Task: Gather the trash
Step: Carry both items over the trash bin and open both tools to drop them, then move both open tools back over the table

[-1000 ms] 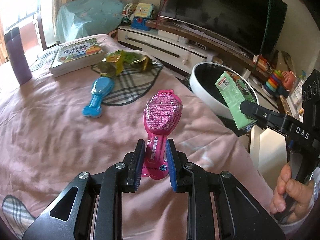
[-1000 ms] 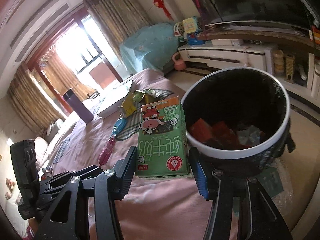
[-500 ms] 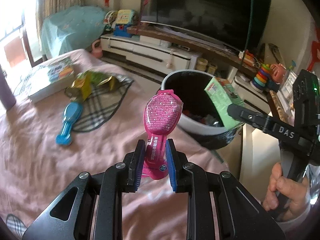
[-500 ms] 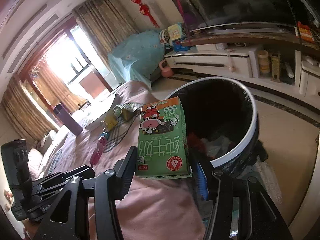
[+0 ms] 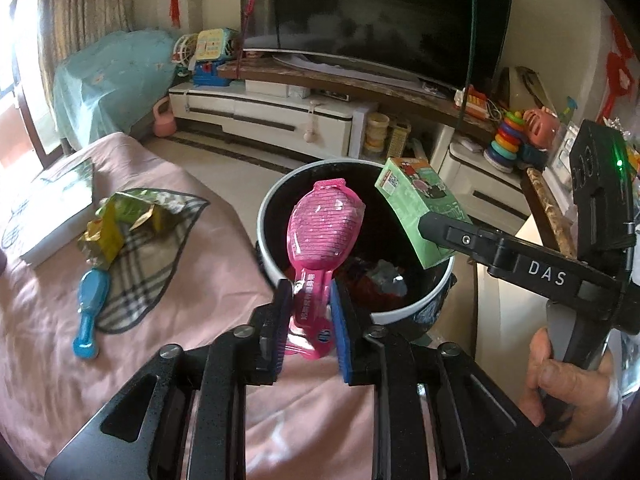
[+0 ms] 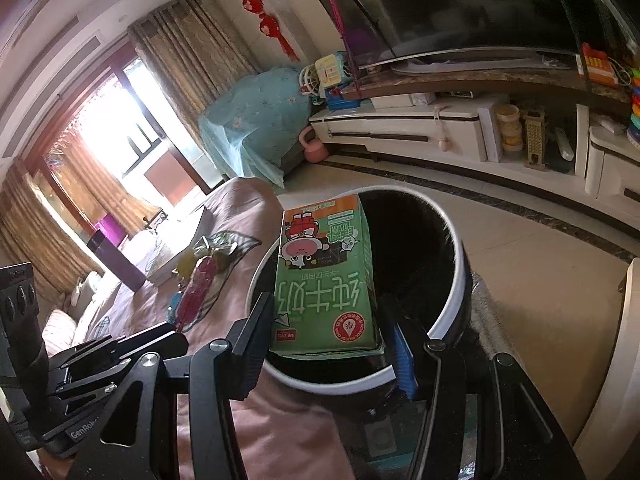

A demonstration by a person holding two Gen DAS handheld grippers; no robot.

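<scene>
My left gripper (image 5: 308, 292) grips the neck of a pink spoon-shaped pouch (image 5: 324, 228), and its jaws are closing tighter on it. The pouch hangs over the left part of a black bin with a white rim (image 5: 400, 312) that holds red and grey scraps. My right gripper (image 6: 326, 316) is shut on a green milk carton (image 6: 326, 280), held upright over the bin's rim (image 6: 460, 280). In the left wrist view the carton (image 5: 416, 208) sits above the bin's right side, with a hand on the right gripper's handle.
On the pink bedspread (image 5: 80, 380) lie a blue pouch (image 5: 90, 300), yellow-green wrappers (image 5: 120, 220) on a plaid cloth (image 5: 148, 264), and a book (image 5: 56, 208). A purple cup (image 6: 116, 256) stands further back. A TV cabinet (image 5: 280, 112) with toys lines the wall.
Both grippers have carried their items from above the bed toward the bin. The pink pouch and the carton now hang over its opening.
</scene>
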